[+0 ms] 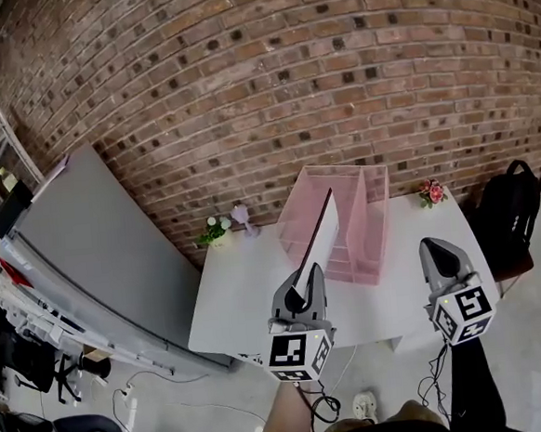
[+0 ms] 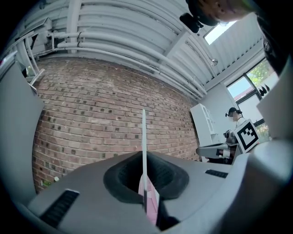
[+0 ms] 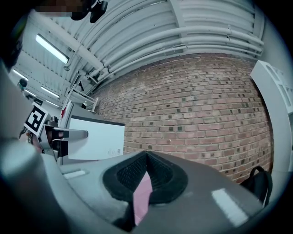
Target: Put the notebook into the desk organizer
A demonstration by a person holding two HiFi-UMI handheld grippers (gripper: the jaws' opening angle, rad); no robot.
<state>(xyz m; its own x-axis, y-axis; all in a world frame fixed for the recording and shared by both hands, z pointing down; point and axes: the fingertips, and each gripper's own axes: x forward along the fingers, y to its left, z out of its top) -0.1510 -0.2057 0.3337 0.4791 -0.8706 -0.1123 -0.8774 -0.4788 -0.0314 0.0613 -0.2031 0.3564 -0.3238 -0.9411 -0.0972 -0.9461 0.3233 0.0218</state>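
My left gripper point(image 1: 304, 284) is shut on the near end of a thin white notebook point(image 1: 320, 236), held on edge and slanting up over the white table point(image 1: 240, 301). The notebook's far end reaches in front of the clear pink desk organizer point(image 1: 357, 220), which stands at the table's back by the brick wall. In the left gripper view the notebook point(image 2: 143, 146) shows edge-on as a thin upright line between the closed jaws of that gripper point(image 2: 145, 179). My right gripper point(image 1: 438, 249) hovers to the right of the organizer, shut point(image 3: 146, 157), with nothing seen held. From the right gripper view the notebook point(image 3: 96, 139) shows side-on.
Small flower pots stand at the table's back left point(image 1: 215, 230) and back right point(image 1: 431, 191). A black backpack point(image 1: 510, 208) sits on a chair right of the table. A large grey panel point(image 1: 96, 252) leans at the left. Cables and a socket strip point(image 1: 363, 404) lie on the floor.
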